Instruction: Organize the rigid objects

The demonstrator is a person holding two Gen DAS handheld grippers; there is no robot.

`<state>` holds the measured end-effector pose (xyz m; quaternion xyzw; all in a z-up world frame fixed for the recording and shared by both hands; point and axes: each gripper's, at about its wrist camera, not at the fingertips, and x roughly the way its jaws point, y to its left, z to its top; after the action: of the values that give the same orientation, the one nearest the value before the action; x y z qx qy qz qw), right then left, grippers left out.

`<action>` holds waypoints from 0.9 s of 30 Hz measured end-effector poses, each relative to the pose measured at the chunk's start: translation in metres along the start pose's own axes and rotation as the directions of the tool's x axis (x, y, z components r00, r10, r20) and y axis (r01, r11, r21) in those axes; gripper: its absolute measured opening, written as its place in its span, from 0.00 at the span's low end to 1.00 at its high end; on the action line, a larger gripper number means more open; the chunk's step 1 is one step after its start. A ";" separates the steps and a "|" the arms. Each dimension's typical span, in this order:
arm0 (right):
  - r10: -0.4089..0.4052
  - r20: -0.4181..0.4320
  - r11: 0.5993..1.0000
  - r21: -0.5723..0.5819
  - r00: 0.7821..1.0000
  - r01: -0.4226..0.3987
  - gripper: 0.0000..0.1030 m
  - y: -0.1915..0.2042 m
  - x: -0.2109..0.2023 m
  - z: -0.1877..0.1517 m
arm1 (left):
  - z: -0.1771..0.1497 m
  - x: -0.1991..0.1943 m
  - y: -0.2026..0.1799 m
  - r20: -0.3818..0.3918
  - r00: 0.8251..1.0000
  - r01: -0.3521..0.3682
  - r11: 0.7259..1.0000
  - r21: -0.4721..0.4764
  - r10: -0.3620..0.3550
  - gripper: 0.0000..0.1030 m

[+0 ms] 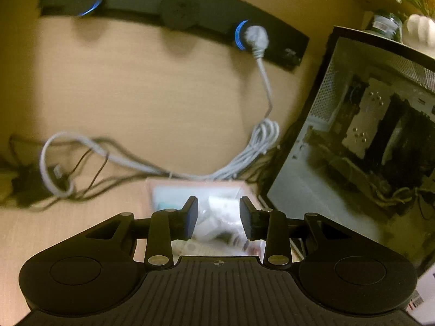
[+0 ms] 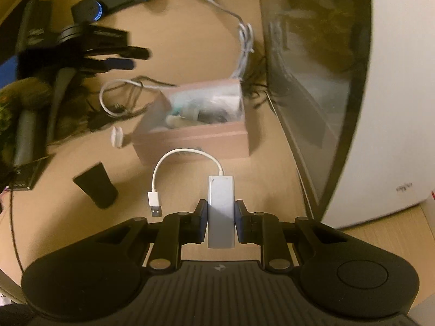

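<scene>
My right gripper (image 2: 220,217) is shut on a white USB adapter (image 2: 220,198); its short white cable (image 2: 185,153) loops up and left to a USB plug (image 2: 155,203). It is held above the desk, in front of a pink box (image 2: 195,135) that holds several small items. My left gripper (image 1: 218,217) is open and empty, hovering just above the same pink box (image 1: 160,187), over plastic-wrapped items (image 1: 217,212). The left gripper also shows in the right wrist view (image 2: 119,57) at the upper left, left of and beyond the box.
A PC case (image 1: 353,135) with a glass side stands right of the box (image 2: 312,81). A black power strip (image 1: 174,8) is on the wall, with a white cord (image 1: 261,135). A black cup-shaped object (image 2: 95,184) and a small white object (image 2: 117,135) lie left.
</scene>
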<state>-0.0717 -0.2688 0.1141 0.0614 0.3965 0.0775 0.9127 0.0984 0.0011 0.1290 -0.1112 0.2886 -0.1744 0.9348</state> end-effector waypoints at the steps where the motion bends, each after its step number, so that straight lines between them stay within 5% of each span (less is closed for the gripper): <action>1: -0.001 -0.008 1.000 0.001 1.000 0.001 0.20 -0.002 0.002 0.001 | -0.008 -0.010 0.008 0.000 1.000 0.002 1.000 -0.019 -0.002 0.36; 6: 0.028 0.052 0.999 -0.025 0.998 -0.027 0.20 -0.001 0.003 0.032 | -0.044 -0.064 0.044 0.013 0.998 -0.054 0.995 -0.079 0.055 0.36; 12: 0.036 0.253 0.998 -0.060 0.967 -0.021 0.20 0.018 0.012 0.140 | -0.072 -0.106 0.075 -0.011 0.986 -0.165 0.975 -0.147 0.165 0.36; 16: 0.037 0.266 0.999 -0.023 0.963 -0.032 0.57 0.019 0.042 0.184 | -0.090 -0.125 0.094 -0.054 0.961 -0.278 0.946 -0.165 0.273 0.36; 22: 0.162 0.165 0.984 -0.106 0.973 -0.146 0.65 0.037 0.065 0.132 | -0.119 -0.130 0.132 -0.188 0.915 -0.396 0.887 -0.238 0.358 0.36; 27: 0.150 0.036 0.965 -0.223 0.988 -0.139 0.65 0.069 0.087 0.067 | -0.117 -0.105 0.131 -0.232 0.917 -0.373 0.904 -0.211 0.324 0.35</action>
<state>0.0294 -0.1883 0.1088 -0.0092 0.3556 0.1856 0.9160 -0.0161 0.1488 0.0461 -0.1578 0.4120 0.0243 0.8971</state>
